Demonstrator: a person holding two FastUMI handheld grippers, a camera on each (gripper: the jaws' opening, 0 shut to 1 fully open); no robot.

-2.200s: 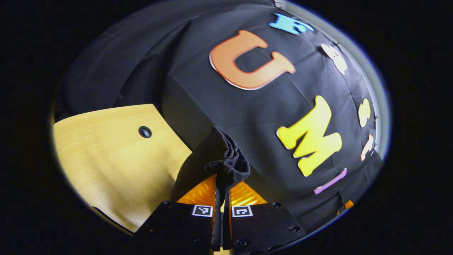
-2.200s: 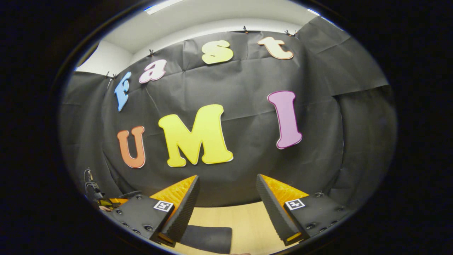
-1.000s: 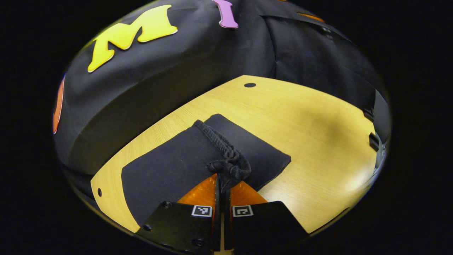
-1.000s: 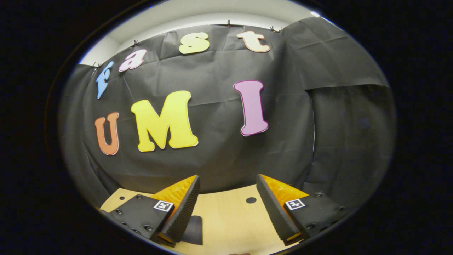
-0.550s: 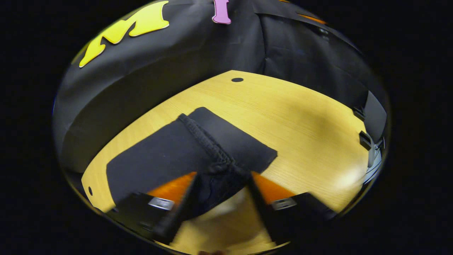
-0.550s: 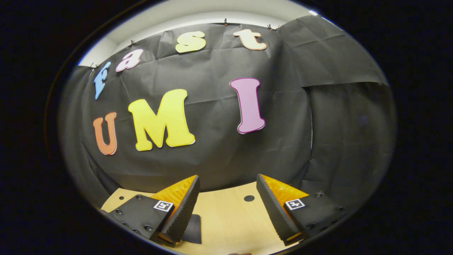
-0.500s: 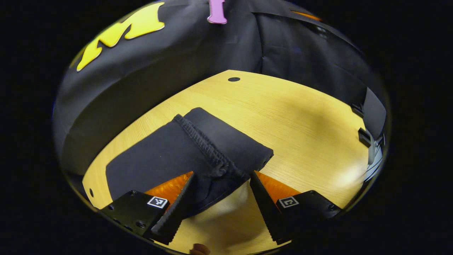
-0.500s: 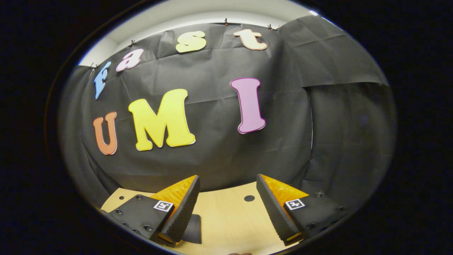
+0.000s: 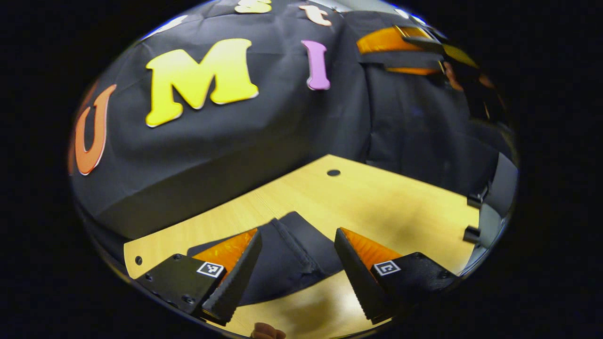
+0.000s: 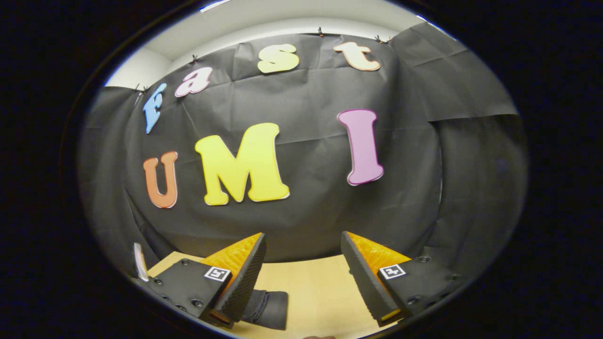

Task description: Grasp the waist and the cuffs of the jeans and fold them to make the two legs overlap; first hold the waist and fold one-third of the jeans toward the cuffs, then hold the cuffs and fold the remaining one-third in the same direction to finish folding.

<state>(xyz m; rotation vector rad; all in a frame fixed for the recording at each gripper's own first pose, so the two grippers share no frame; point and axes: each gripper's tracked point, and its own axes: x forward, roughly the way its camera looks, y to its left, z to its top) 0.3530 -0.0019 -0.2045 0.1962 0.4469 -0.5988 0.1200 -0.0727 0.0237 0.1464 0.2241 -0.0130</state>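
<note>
Left gripper [image 9: 297, 256] fingers [image 9: 235, 278] apart, folded jeans [image 9: 292, 259] btwn, on table [image 9: 377, 207].

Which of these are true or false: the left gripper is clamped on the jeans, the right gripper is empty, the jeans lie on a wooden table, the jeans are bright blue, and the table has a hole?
1. The left gripper is clamped on the dark folded jeans. False: its fingers stand apart, with the jeans lying between and beyond them.
2. The right gripper is open and empty. True.
3. The jeans lie on the light wooden table. True.
4. The jeans are bright blue. False: they look black.
5. The table has a small round hole. True.
</note>
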